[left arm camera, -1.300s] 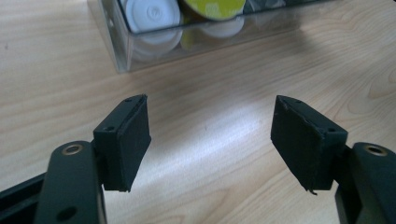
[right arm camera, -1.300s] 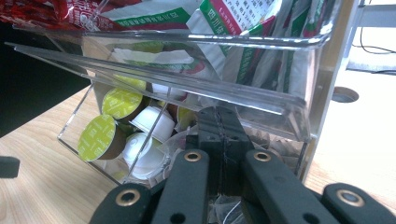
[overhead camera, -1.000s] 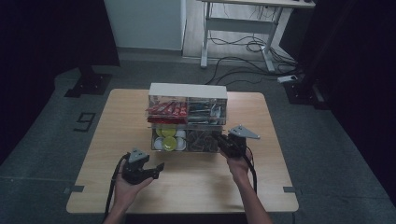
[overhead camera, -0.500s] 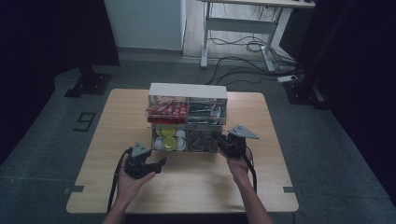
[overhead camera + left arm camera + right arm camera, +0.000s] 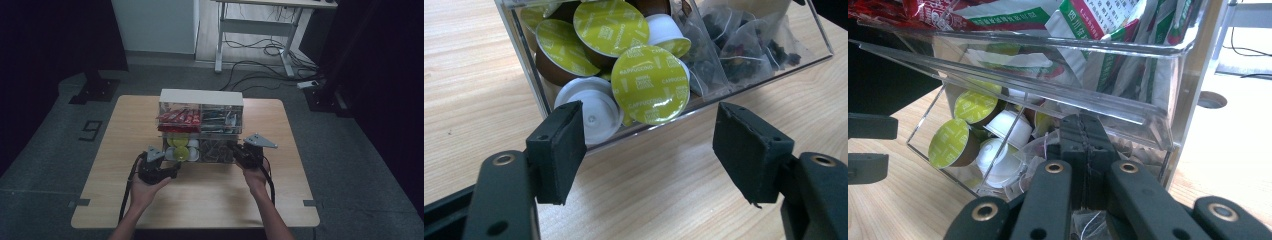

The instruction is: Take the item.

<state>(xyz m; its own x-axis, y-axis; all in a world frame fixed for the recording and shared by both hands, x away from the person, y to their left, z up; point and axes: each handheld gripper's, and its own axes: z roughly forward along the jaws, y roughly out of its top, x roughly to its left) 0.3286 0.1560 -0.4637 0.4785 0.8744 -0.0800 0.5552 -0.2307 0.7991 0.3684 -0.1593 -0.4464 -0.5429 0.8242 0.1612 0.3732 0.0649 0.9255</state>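
- Compared with a second ago, the left gripper has been carried from the near-left of the table towards the organizer. It is now just in front of the lower left bin.
- The right gripper has been kept where it was, at the front of the lower right bin.
- From this it is judged that a pick from the lower left bin is being set up while the organizer is steadied or worked on at the right. No capsule has been taken yet.
- In the left gripper view, the left gripper is released. Its jaws stand wide apart, with nothing between them, and are lined up on the capsules behind the clear front wall.
- In the right gripper view, the right gripper is clenched, its jaws pressed together with their tips under the clear flap. Whether a bag's edge or string is pinched cannot be told.
- The capsules lie heaped in the lower left bin. They are small, round tubs with glossy foil lids, most of them lime green, and some are white.
- The tea bags are kept in the bin to the right of the capsules. They are limp, see-through pouches of dark leaf, with thin strings.
- The organizer is made of hard, clear, glossy plastic in two tiers, with slanted fronts.
- Its upper tier is packed with flat, crinkly sachets, printed in red, green and white.
- The table is of pale wood with a fine grain. The pads are of matt black rubber and blocky in shape.
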